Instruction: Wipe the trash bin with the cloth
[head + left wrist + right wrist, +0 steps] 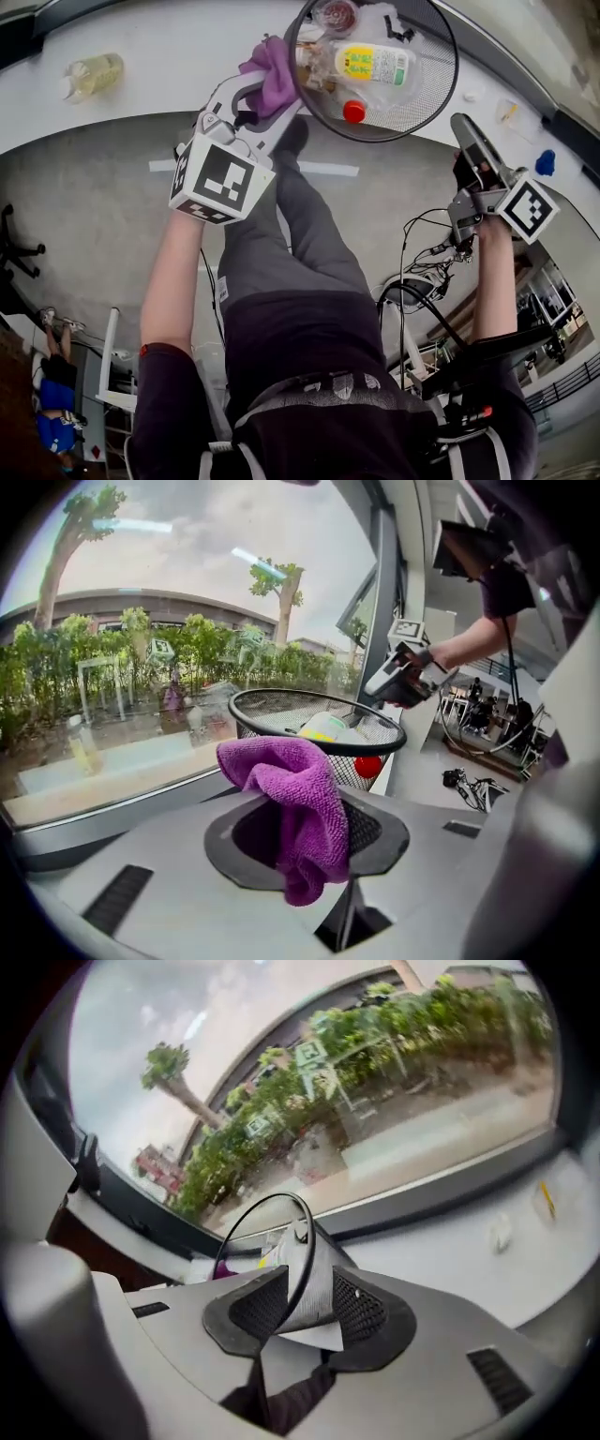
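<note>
White curved window ledge (169,56) leaves open room left of the round black wire-mesh trash bin (412,108), which stands at its front edge. The left gripper (307,836) clamps the purple microfibre cloth (274,75) at the bin's left rim. The right gripper (309,1321) has its jaws apart, just beside the opposite rim.

No print could be read — the yellow label on the bottle (375,64) in the trash bin (417,108), upper middle, was too blurred.

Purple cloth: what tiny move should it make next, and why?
Probably slide the purple cloth along the trash bin's black rim. The left gripper is shut on the cloth, and in the head view the cloth sits right at the rim's left side, so a short wipe looks ready.
</note>
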Demonstrator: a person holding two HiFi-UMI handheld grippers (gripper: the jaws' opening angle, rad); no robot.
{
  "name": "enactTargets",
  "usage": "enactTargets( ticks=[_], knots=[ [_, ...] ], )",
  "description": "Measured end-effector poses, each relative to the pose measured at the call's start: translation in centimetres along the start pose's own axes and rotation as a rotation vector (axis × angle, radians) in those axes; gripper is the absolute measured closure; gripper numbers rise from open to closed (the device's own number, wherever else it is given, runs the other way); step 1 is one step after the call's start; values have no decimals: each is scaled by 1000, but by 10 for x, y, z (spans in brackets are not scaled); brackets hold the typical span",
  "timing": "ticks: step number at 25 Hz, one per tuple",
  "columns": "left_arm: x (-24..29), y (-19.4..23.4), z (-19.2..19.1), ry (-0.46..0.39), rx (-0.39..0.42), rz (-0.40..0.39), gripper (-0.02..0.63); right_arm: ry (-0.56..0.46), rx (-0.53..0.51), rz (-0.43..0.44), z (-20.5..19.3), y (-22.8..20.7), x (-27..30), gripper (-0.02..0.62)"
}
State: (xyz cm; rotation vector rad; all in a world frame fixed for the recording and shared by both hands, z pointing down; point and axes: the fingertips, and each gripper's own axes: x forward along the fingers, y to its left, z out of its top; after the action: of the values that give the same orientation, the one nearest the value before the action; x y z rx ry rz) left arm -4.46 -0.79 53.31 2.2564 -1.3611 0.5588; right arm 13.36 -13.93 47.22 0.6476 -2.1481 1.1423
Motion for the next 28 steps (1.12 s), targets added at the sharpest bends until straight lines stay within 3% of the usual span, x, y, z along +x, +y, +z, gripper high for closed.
enactTargets(
  ticks=[4,6,7,8,10,12,17,23,26,28],
  knots=[
    [-2,6,6,-2,2,12,490,50,-193,43,33,6,33,453],
    [-3,5,8,-3,-2,16,490,97,-199,51,32,4,43,454],
    [-4,5,8,-4,-3,16,491,105,-168,65,31,3,43,485],
    [-4,5,7,-4,-4,17,490,97,-108,77,30,1,42,534],
    [-4,9,6,-4,-10,35,491,51,91,81,26,-9,37,556],
    [-5,16,4,-5,-25,75,491,-2,308,109,15,-12,33,561],
    [-2,12,0,8,-7,100,499,-135,652,176,-19,-9,19,555],
    [-5,-11,-3,18,-29,69,499,-200,802,186,-44,-3,8,554],
    [-2,-42,-16,75,39,-1,499,-180,886,234,-60,12,10,554],
    [0,-57,-20,73,0,-13,499,-156,932,271,-74,27,15,554]
  ],
)
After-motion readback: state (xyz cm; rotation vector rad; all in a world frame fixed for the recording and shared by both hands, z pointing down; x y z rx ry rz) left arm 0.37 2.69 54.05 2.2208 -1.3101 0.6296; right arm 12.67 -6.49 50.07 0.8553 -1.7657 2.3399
